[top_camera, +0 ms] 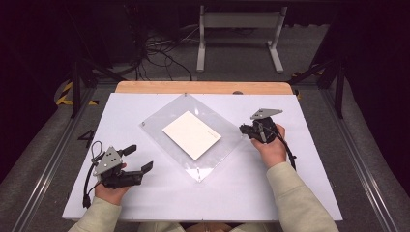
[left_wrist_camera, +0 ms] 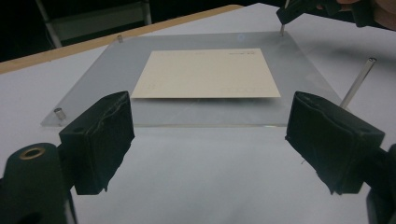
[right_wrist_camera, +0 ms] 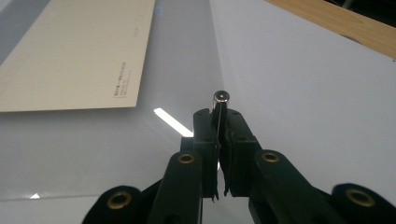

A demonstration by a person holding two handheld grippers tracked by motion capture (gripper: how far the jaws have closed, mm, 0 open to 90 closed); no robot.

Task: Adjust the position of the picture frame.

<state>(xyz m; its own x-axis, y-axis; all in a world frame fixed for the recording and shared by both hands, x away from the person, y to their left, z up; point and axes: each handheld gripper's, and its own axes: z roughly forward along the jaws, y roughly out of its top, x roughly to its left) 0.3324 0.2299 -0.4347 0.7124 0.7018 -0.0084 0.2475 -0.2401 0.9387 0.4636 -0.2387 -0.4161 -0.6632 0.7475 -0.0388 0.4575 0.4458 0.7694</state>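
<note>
A clear acrylic plate (top_camera: 220, 147) lies cornerwise on the white table, with a cream card (top_camera: 191, 134) on its middle. My right gripper (top_camera: 244, 129) is at the plate's right corner, shut on a small upright metal pin (right_wrist_camera: 220, 97). In the right gripper view the right gripper (right_wrist_camera: 219, 119) has its jaws pressed together around the pin above the plate (right_wrist_camera: 140, 140), beside the card (right_wrist_camera: 70, 56). My left gripper (top_camera: 140, 157) rests open at the front left, off the plate. In the left gripper view the left gripper (left_wrist_camera: 210, 135) holds nothing and faces the plate (left_wrist_camera: 205, 114) and card (left_wrist_camera: 205, 73).
Short metal pins stand at the plate's other corners (left_wrist_camera: 58, 113) (left_wrist_camera: 120, 38). A slim metal rod (left_wrist_camera: 358, 81) sits by its near corner. A wooden strip (top_camera: 203, 87) edges the table's far side. Beyond it are cables and a white frame (top_camera: 239, 34) on the floor.
</note>
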